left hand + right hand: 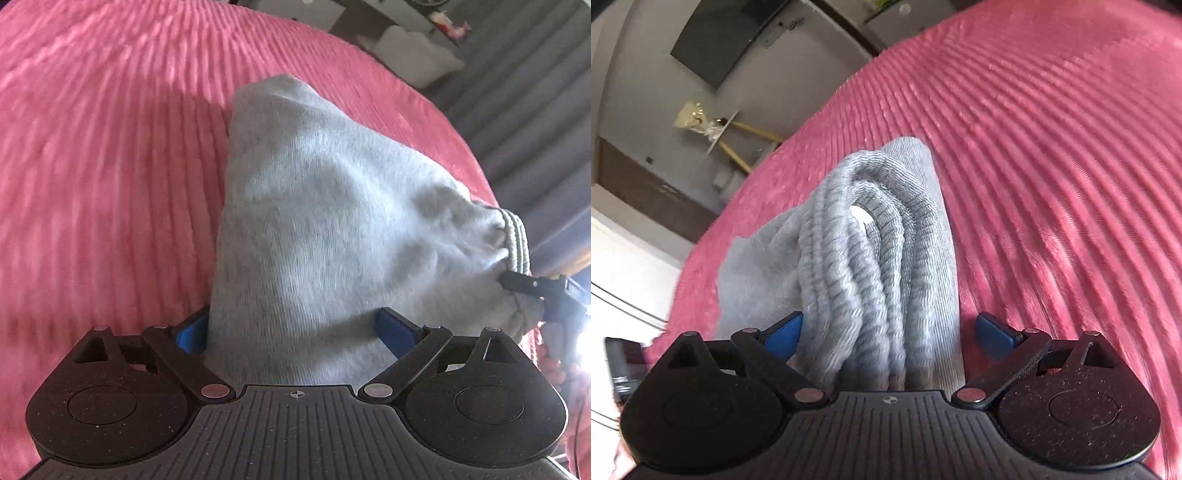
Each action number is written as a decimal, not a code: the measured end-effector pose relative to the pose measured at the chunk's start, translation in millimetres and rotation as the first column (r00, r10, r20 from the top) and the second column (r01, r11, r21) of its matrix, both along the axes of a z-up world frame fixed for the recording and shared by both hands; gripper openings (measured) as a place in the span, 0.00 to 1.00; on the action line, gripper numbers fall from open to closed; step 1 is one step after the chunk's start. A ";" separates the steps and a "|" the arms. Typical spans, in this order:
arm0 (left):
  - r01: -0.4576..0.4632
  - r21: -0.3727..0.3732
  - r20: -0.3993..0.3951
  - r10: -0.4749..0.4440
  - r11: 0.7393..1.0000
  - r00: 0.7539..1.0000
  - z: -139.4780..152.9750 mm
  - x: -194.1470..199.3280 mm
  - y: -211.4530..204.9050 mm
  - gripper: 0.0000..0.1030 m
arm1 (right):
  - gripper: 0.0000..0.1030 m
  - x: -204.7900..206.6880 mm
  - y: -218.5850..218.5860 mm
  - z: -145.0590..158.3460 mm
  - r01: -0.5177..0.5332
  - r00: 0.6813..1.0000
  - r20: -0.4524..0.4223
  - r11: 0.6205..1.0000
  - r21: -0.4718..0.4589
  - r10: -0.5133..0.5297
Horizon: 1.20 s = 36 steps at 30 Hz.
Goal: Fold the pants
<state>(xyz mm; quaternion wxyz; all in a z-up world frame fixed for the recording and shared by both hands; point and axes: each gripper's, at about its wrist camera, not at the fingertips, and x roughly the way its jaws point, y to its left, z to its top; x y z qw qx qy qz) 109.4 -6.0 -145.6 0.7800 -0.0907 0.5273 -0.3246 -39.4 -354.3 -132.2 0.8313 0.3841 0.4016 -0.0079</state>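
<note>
Both grippers point(295, 332) point(886, 332) clamp the grey pants point(314, 206) above the pink bed point(110, 147); no readable label.

Grey pants, bunched, on pink bed

Pants point(317, 206): light grey fleece knit, ribbed waistband point(864, 236) gathered into several stacked folds. Fabric runs taut between left tool point(295, 332) and right tool point(886, 332), with each end lying between blue pads set wide apart. Far end rests on ribbed pink bed cover point(110, 166). Body looks doubled over, not flat; legs not distinguishable. Frames motion-blurred.
</note>
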 end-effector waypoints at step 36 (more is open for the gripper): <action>0.060 -0.107 -0.010 -0.062 0.992 0.998 -15.9 34.2 -39.8 1.00 | 0.82 61.5 52.7 -0.2 -0.105 0.991 -0.087 0.994 -0.030 0.102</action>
